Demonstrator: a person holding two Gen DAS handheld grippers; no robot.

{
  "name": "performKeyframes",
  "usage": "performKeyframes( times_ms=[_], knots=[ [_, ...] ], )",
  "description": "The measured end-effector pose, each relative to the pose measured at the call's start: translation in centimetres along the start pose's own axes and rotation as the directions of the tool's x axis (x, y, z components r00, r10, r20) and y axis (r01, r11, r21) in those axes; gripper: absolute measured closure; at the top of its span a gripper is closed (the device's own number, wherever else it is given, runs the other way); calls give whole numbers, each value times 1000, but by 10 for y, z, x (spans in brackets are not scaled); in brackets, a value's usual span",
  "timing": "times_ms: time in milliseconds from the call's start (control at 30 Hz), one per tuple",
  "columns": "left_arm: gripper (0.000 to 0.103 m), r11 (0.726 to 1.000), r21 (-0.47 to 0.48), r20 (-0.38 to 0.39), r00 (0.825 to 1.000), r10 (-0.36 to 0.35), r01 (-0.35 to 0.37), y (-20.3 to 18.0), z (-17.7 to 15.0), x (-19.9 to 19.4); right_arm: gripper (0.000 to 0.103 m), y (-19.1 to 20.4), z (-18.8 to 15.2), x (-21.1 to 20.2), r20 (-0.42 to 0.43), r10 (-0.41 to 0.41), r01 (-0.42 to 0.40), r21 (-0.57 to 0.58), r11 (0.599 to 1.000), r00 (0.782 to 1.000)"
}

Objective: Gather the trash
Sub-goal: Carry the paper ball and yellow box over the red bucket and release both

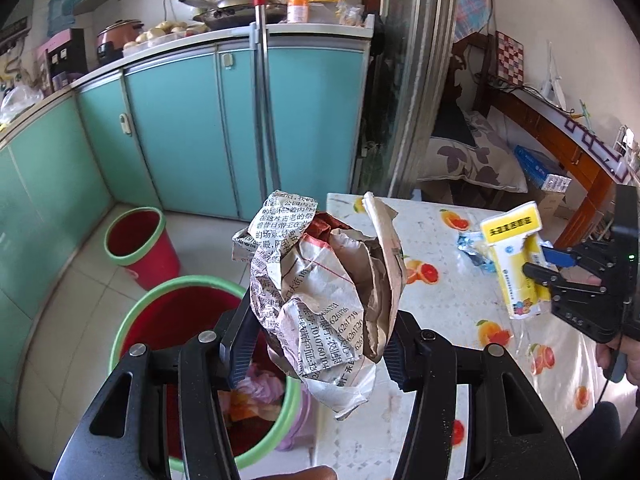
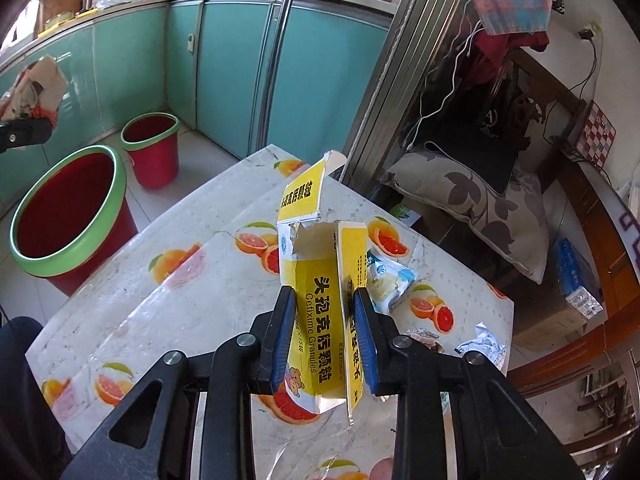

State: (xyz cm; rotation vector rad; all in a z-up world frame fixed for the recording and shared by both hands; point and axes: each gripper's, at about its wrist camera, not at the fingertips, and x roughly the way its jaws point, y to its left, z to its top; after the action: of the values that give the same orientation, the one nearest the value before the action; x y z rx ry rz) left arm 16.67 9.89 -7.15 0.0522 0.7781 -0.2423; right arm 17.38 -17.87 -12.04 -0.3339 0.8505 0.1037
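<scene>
Far left, on the tiled floor by the teal cabinets, stood a small red bin (image 2: 152, 152) with a green rim; its inside showed only dark red wall, contents not visible. Just right of it, nearer the desk, stood a large red bin (image 2: 68, 216), green-rimmed as well. The left wrist view looked down into it: pale pink plastic and some orange scraps (image 1: 256, 396) lay at the bottom.

Above the large bin's near rim hung the left tongs (image 1: 316, 344), pinching a crumpled ball of printed newspaper (image 1: 320, 280), which bulged up well past the pads (brown paper was folded into the same wad). The wad was off the desk, over the gap between bin and desk edge.

Right of that ran the desk (image 2: 160, 300), covered with a fruit-patterned cloth under clear film. Over it the right tongs (image 2: 322, 332) gripped a torn yellow medicine box (image 2: 316, 304), pads pressed on either side of it, top flap ripped open and standing up; the box looked empty at its open top. The box was held clear of the desk.

Further right on the desk lay a blue-and-white sachet (image 2: 390, 282), just beside the box, and near the right edge a crumpled white wrapper (image 2: 484, 344) and a small flattened scrap (image 2: 424, 336).

Beyond the desk, a floral cushion (image 2: 472, 204) sat on a wooden bench.
</scene>
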Motion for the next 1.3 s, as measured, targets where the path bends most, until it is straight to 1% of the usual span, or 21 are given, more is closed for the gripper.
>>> performKeyframes(
  times_ms=[133, 267, 300, 367, 433, 467, 500, 567, 633, 667, 700, 733, 767, 833, 967, 1167, 1300],
  knots=[
    [51, 998, -17, -36, 997, 63, -64, 34, -10, 5, 76, 19, 12, -14, 33, 28, -28, -3, 1000, 999],
    [50, 994, -40, -63, 993, 98, -101, 62, -20, 5, 76, 44, 28, -20, 61, 62, -61, -16, 998, 996],
    [50, 993, -50, -69, 992, 103, -106, 69, -23, 6, 76, 52, 32, -21, 68, 67, -66, -23, 998, 995],
    [50, 992, -82, -93, 992, 87, -95, 83, -28, 9, 76, 69, 40, -21, 77, 82, -79, -36, 996, 994],
    [49, 991, -88, -115, 990, 87, -97, 93, -32, 11, 76, 86, 46, -20, 85, 103, -100, -44, 994, 991],
    [46, 992, -90, -125, 989, 77, -89, 96, -35, 12, 76, 96, 51, -20, 88, 116, -112, -46, 993, 989],
    [37, 993, -96, -128, 990, 63, -75, 100, -37, 12, 76, 103, 55, -18, 90, 129, -125, -46, 991, 988],
    [29, 993, -100, -120, 991, 52, -64, 106, -38, 9, 76, 121, 62, -17, 98, 149, -144, -51, 988, 984],
    [27, 992, -107, -114, 992, 57, -69, 113, -38, 7, 76, 137, 70, -16, 104, 174, -169, -53, 984, 979],
    [23, 991, -117, -108, 993, 56, -69, 119, -36, 4, 76, 146, 74, -17, 109, 188, -183, -55, 982, 976],
    [15, 989, -128, -100, 993, 56, -69, 124, -34, 2, 76, 154, 78, -16, 112, 202, -197, -55, 979, 973],
    [11, 988, -139, -87, 994, 62, -73, 128, -33, -2, 76, 162, 82, -16, 113, 216, -211, -58, 976, 970],
    [1, 985, -153, -73, 995, 68, -79, 133, -33, -7, 76, 172, 86, -15, 115, 231, -225, -61, 972, 966],
    [0, 980, -182, -47, 996, 75, -83, 144, -32, -15, 76, 189, 93, -13, 115, 251, -244, -71, 967, 961],
    [0, 967, -236, -29, 995, 95, -99, 161, -31, -27, 76, 223, 106, -4, 107, 301, -292, -90, 952, 948],
    [0, 954, -273, 19, 991, 130, -120, 180, -32, -50, 76, 276, 120, 12, 85, 363, -352, -120, 928, 928],
    [0, 943, -305, 37, 988, 152, -134, 195, -33, -61, 76, 302, 125, 27, 57, 396, -387, -130, 913, 916]
  ],
)
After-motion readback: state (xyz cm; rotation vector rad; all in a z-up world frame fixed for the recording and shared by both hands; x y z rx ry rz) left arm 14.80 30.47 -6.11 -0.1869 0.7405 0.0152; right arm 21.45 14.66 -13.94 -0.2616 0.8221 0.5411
